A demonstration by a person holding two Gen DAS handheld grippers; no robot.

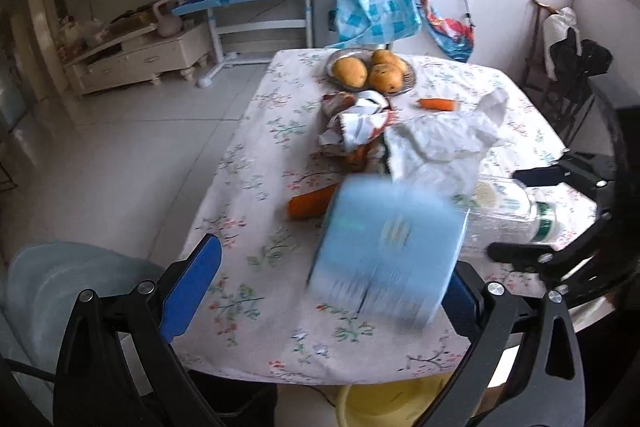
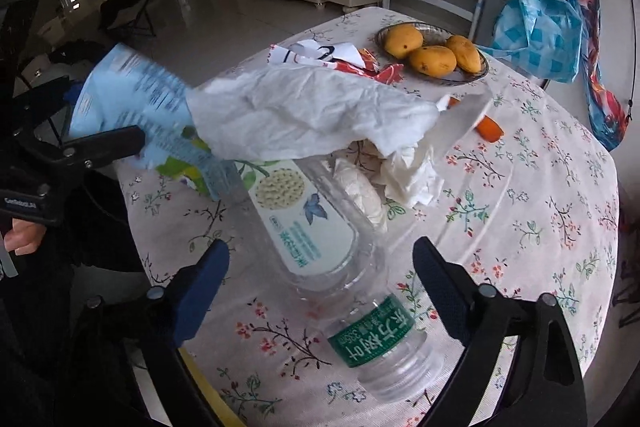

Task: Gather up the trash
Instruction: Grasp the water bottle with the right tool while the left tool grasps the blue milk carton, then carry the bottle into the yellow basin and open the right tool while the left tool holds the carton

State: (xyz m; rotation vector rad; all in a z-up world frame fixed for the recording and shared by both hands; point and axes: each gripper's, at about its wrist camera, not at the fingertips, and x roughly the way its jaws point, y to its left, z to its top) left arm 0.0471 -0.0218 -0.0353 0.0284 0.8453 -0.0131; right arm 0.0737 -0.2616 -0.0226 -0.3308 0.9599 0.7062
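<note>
A blurred light blue packet [image 1: 384,251] hangs between the wide-apart fingers of my open left gripper [image 1: 324,291], near the right finger; it also shows in the right wrist view [image 2: 132,95]. Whether it touches a finger I cannot tell. An empty clear plastic bottle [image 2: 340,259] with a green label lies on the floral tablecloth [image 2: 540,219], between the open fingers of my right gripper [image 2: 320,291]. White crumpled tissue [image 2: 320,111] lies over the bottle's far end. Torn red and white wrappers [image 1: 356,123] lie mid-table.
A plate of mangoes [image 1: 372,71] stands at the far end. Carrot pieces [image 1: 436,103] [image 1: 312,203] lie on the cloth. A yellow bin [image 1: 384,407] sits below the near table edge. A blue checked bag [image 1: 368,3] hangs behind the table.
</note>
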